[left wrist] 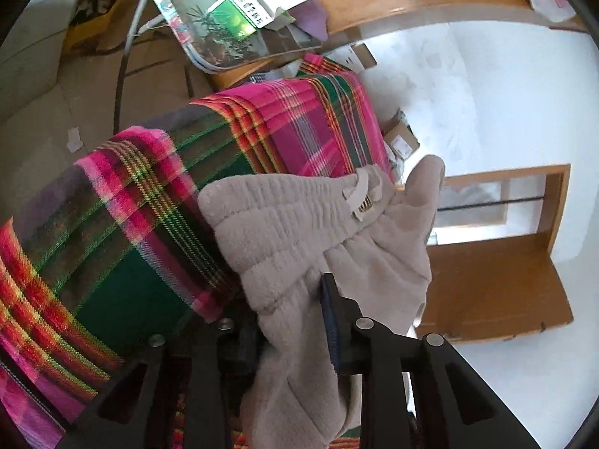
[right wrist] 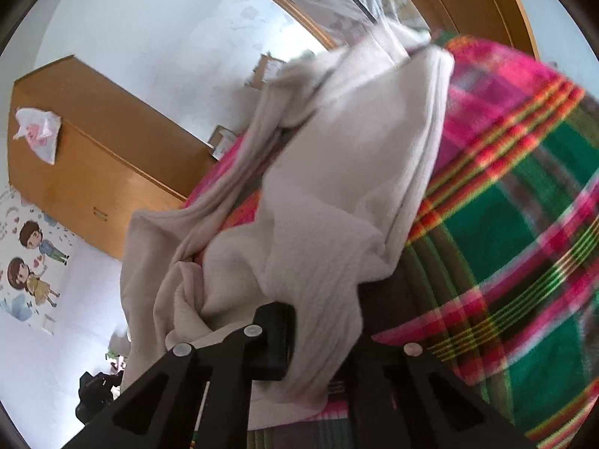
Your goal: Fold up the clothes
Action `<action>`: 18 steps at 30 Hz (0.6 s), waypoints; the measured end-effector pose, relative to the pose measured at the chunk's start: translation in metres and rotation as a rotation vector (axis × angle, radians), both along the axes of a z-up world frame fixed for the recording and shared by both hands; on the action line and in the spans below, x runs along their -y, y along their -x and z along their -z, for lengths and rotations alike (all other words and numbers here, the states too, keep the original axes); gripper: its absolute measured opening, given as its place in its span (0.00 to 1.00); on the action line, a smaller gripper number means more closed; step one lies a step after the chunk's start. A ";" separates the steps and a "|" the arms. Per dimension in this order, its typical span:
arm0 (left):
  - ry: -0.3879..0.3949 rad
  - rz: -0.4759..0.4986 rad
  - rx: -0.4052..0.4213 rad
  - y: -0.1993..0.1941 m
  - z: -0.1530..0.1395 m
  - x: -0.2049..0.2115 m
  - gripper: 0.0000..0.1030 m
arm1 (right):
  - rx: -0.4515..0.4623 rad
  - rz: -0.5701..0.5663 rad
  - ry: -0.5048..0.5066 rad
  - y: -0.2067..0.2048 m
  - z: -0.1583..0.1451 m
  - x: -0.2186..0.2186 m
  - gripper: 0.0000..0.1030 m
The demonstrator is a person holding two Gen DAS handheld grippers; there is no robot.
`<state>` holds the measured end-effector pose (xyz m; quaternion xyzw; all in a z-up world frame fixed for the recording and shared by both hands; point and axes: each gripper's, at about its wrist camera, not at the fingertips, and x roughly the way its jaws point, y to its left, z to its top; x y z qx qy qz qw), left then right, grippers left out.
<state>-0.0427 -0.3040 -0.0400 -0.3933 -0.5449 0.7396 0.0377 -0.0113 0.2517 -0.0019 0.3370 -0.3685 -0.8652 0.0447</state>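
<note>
While both of my grippers, left and right, pinch the beige garment above the plaid blanket, its bunched, hanging cloth could slip from a thin grip, I judge, spoiling the fold.

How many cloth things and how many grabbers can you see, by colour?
Beige garment: 1
Pink-and-green plaid blanket: 1
Black hand-held gripper: 2, the left and the right, both shut on the garment
Total: 4
</note>
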 end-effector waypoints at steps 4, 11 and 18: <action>0.031 -0.034 -0.049 -0.007 -0.014 -0.002 0.15 | -0.034 0.008 -0.020 -0.013 -0.012 0.002 0.06; 0.036 -0.066 -0.089 -0.021 -0.027 0.002 0.14 | -0.077 0.042 -0.017 -0.049 -0.026 -0.005 0.06; 0.044 -0.080 -0.111 -0.043 -0.035 0.003 0.14 | -0.090 0.099 0.005 -0.082 -0.032 -0.026 0.06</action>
